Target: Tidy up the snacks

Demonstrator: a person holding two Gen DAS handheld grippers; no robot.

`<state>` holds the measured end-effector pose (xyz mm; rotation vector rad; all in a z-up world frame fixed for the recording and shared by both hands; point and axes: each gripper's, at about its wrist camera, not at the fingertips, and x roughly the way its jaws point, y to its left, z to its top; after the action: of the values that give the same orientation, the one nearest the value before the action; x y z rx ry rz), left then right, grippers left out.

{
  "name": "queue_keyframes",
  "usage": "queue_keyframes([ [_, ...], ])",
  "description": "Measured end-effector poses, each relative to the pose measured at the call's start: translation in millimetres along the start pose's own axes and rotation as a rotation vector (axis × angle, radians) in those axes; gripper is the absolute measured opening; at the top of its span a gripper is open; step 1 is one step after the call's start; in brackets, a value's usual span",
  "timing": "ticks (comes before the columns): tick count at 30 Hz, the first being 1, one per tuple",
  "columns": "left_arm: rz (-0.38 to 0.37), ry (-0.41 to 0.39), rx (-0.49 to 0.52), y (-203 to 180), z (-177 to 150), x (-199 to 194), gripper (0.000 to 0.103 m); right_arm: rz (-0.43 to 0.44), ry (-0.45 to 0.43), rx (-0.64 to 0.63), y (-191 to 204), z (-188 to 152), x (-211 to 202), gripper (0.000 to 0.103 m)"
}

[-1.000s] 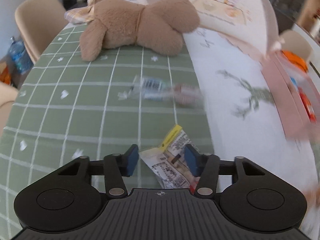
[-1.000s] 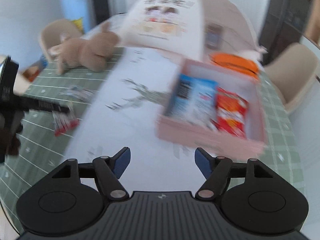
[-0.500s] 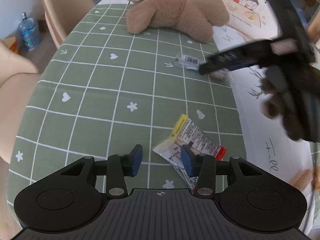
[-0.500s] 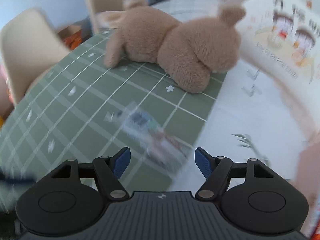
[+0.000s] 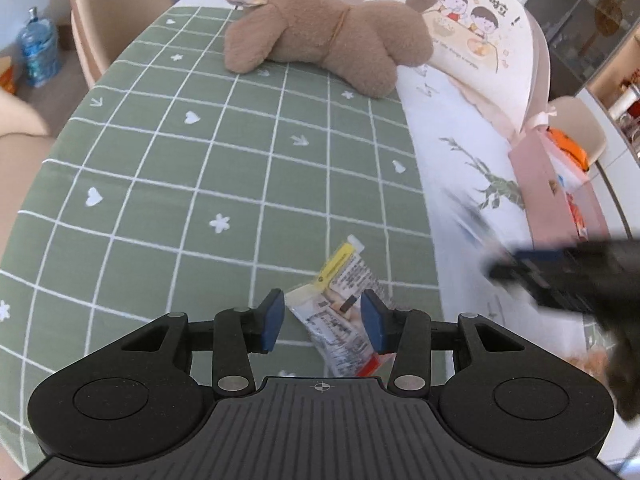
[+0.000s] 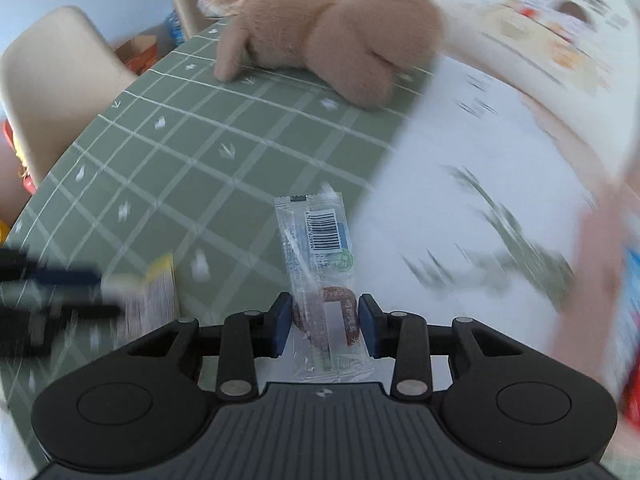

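Note:
A small snack packet with a yellow end [image 5: 340, 304] lies on the green checked tablecloth between the fingers of my left gripper [image 5: 324, 326], which stands open around it. My right gripper [image 6: 323, 322] is shut on a clear-wrapped snack bar with a barcode [image 6: 320, 256] and holds it lifted off the cloth. The right gripper shows blurred at the right of the left wrist view [image 5: 560, 276]. The left gripper shows blurred at the left of the right wrist view [image 6: 48, 300]. The pink snack box [image 5: 540, 184] stands at the right.
A brown plush rabbit [image 5: 320, 40] lies at the far side of the table. A large picture book [image 5: 472, 28] leans beyond a white mat [image 5: 460, 184]. Beige chairs [image 5: 116, 12] stand at the left. A water bottle [image 5: 40, 56] stands on the floor.
My right gripper swung over to the clear-wrapped bar, closed on it and lifted it away towards the right. My left gripper stayed open around the yellow-ended packet, shifting slightly.

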<state>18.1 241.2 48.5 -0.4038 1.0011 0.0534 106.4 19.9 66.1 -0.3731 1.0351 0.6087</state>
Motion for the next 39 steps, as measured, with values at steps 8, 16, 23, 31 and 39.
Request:
queue_keyframes([
  [8,-0.039,0.059,0.163,-55,-8,32,0.052,-0.136,-0.026,0.197,-68,-101,-70,0.036],
  [16,-0.016,0.066,0.333,-121,-30,31,0.051,-0.211,-0.066,0.314,-112,-156,-88,0.036],
  [23,0.078,0.099,0.330,-142,-28,41,0.052,-0.141,-0.105,0.325,-123,-147,-75,0.036],
  [31,0.077,0.090,0.410,-177,-32,55,0.056,-0.062,-0.172,0.307,-113,-144,-66,0.061],
  [39,0.048,-0.010,0.443,-189,-41,28,0.053,-0.131,-0.201,0.357,-121,-182,-93,0.065],
])
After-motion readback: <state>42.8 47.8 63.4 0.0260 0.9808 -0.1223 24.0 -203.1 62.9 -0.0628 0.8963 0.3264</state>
